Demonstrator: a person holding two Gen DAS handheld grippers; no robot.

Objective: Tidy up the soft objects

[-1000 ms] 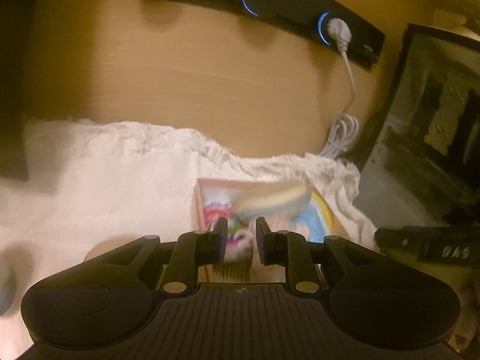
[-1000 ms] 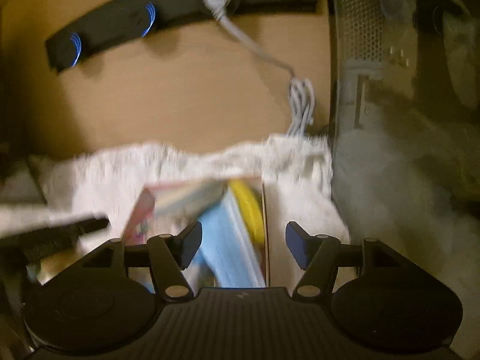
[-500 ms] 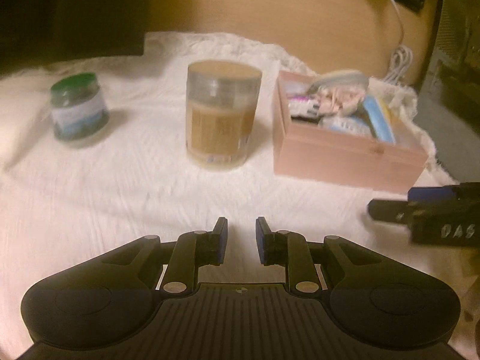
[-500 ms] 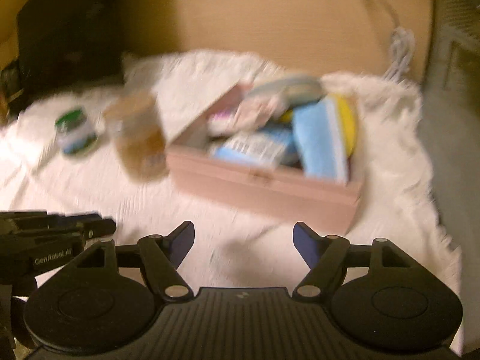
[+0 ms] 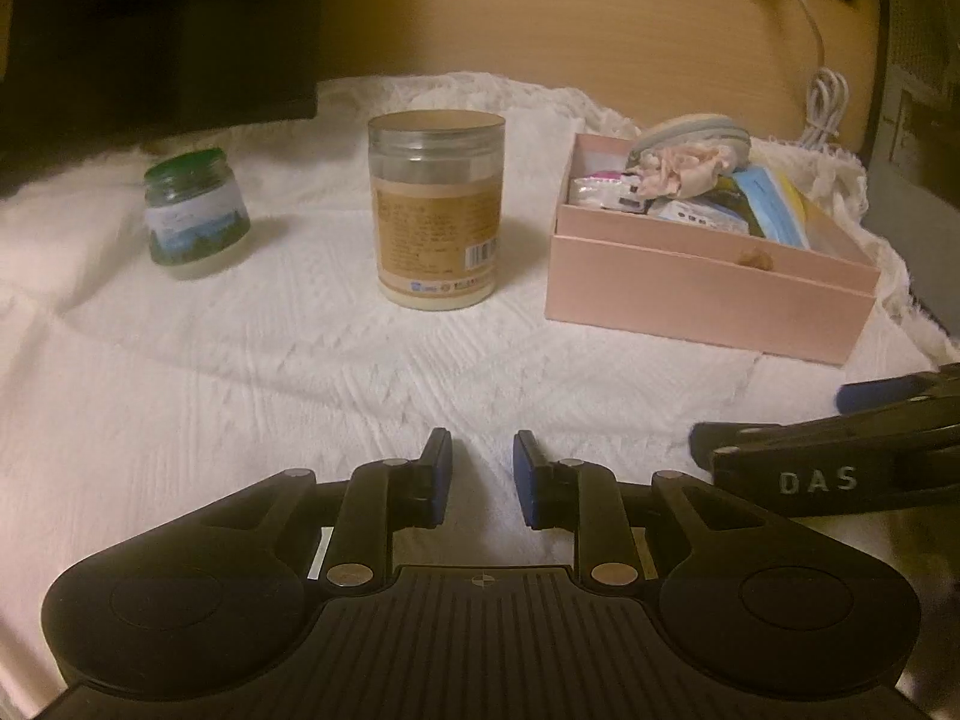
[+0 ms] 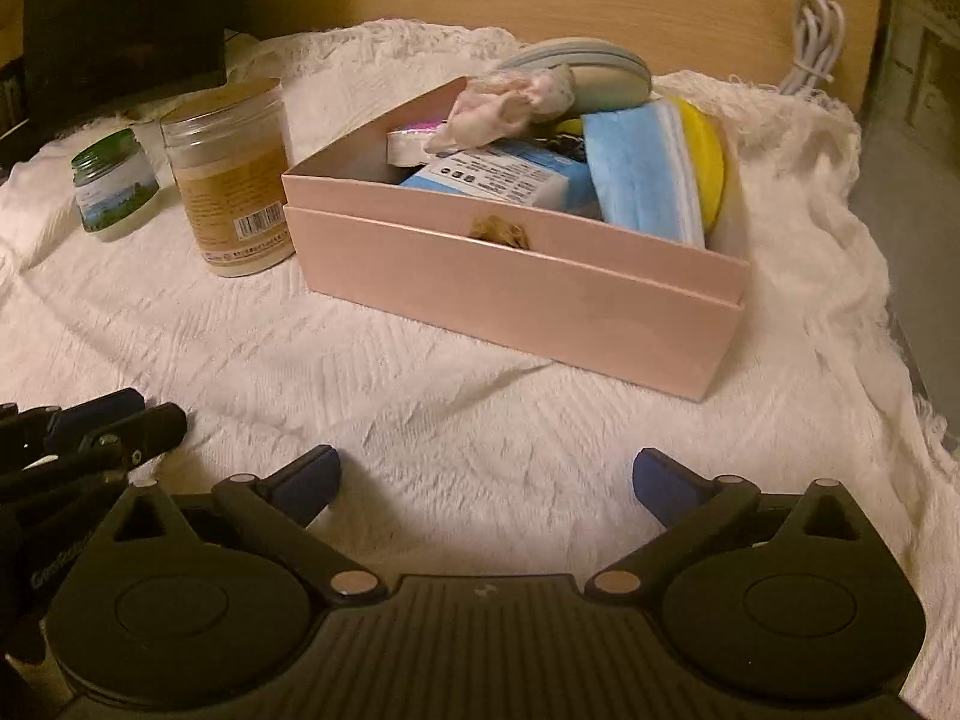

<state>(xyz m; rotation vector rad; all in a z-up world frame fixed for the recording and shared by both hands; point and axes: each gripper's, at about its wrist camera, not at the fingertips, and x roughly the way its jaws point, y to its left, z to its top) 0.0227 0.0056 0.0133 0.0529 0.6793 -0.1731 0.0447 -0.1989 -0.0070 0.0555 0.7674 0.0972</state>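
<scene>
A pink box (image 5: 708, 294) (image 6: 510, 294) stands on the white cloth (image 5: 300, 372), filled with soft things: a grey-blue sponge (image 6: 594, 69) on top, a crumpled pink cloth (image 6: 510, 105), a blue mask pack (image 6: 642, 180), a yellow sponge (image 6: 708, 162) and a blue packet (image 6: 504, 174). My left gripper (image 5: 480, 468) is low over the cloth in front, jaws narrowly apart and empty. My right gripper (image 6: 486, 480) is wide open and empty, in front of the box.
A tall clear jar with a brown label (image 5: 438, 210) (image 6: 231, 174) and a small green-lidded jar (image 5: 195, 213) (image 6: 114, 183) stand left of the box. A white cable (image 5: 825, 102) hangs by the wooden wall. A dark case (image 5: 924, 120) stands at right.
Both grippers have pulled back and away from the box, from right above it to low over the cloth in front. The sponge stays on top of the box contents.
</scene>
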